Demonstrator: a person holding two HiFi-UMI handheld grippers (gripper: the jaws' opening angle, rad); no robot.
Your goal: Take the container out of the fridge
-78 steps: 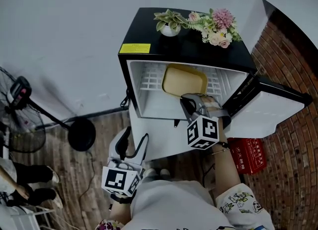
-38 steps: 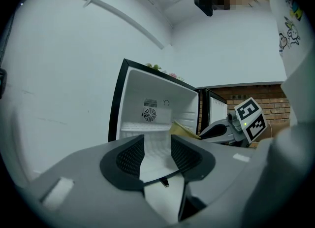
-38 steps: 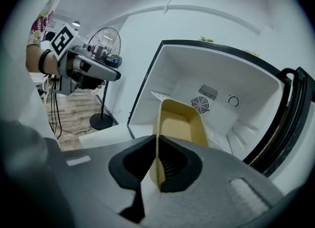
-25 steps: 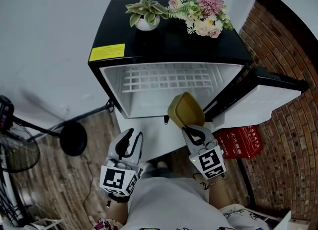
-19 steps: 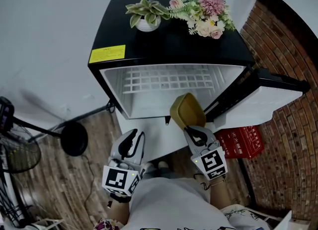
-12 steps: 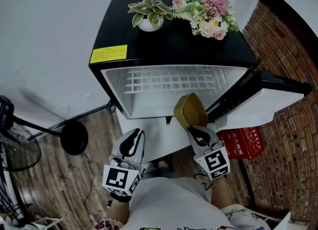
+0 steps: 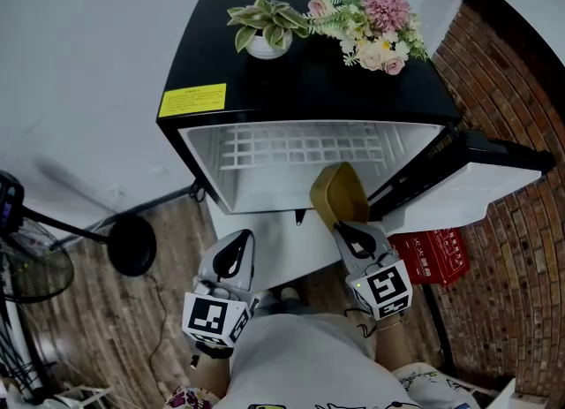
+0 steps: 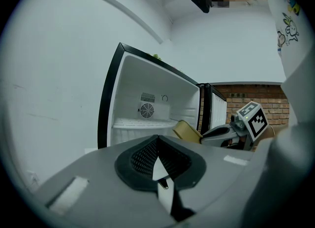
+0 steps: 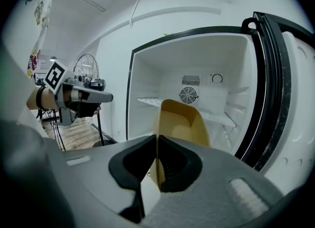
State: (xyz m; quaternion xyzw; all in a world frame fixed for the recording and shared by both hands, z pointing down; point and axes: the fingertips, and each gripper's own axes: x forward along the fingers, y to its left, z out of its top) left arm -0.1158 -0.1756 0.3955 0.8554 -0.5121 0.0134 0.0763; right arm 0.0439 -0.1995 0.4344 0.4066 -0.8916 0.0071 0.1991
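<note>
Right gripper (image 7: 344, 226): clamped on the container (image 7: 335, 193). The right gripper view shows the jaws pinched on its thin rim wall, with the tan tub standing on edge just past them.

Container: clear of the fridge (image 7: 309, 89). In the head view it hangs in front of the open cavity, low and toward the right side, off the wire shelf (image 7: 300, 142). That shelf looks bare.

Key relation: the container lies at 11 o'clock from your right gripper, directly off the fingertips. Its long axis runs on the same 11-to-5 line as the gripper, with the open mouth turned sideways. The open door (image 7: 477, 182) stands near, at 3 o'clock of the tub.

Left gripper (image 7: 237, 241): jaws together and empty. They have just been closing, with nothing between them. It sits at 9 o'clock of the right one, well apart, and no part of it touches the container.

Judgement: the removal looks essentially done. Any further pull goes toward 5 o'clock, along the tub's axis. The grip is on one wall only, so watch for the tub swinging. Mind the door edge too.
</note>
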